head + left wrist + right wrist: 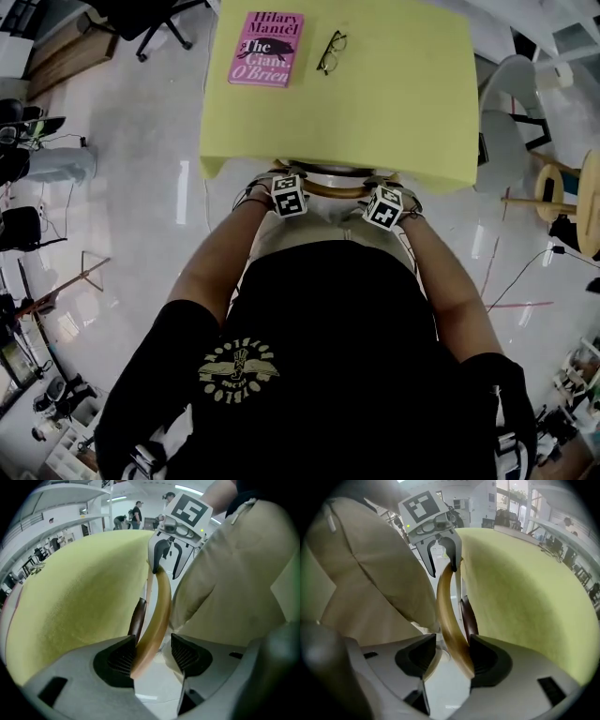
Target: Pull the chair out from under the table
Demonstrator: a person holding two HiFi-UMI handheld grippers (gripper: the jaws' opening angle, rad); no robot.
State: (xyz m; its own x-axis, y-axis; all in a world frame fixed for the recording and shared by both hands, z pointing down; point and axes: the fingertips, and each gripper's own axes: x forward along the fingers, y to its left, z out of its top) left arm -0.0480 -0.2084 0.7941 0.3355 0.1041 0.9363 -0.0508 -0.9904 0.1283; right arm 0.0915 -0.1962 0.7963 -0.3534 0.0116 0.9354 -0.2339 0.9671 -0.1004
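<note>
The chair is tucked under a table draped in yellow cloth (375,103); only its curved wooden back rail (333,190) shows at the table's near edge. My left gripper (287,187) and right gripper (384,202) both point steeply down over that rail. In the left gripper view the rail (159,606) runs between the open jaws of the left gripper (150,651), resting by the left pad with a gap to the right pad. In the right gripper view the rail (447,606) lies against the right pad of the open right gripper (452,656). Beige trousers press close behind the rail.
A pink book (267,49) and a pair of glasses (331,52) lie on the far part of the table. A black office chair (150,23) stands at the back left, a white chair (511,103) and a wooden stand (562,192) at the right. Cables cross the glossy floor.
</note>
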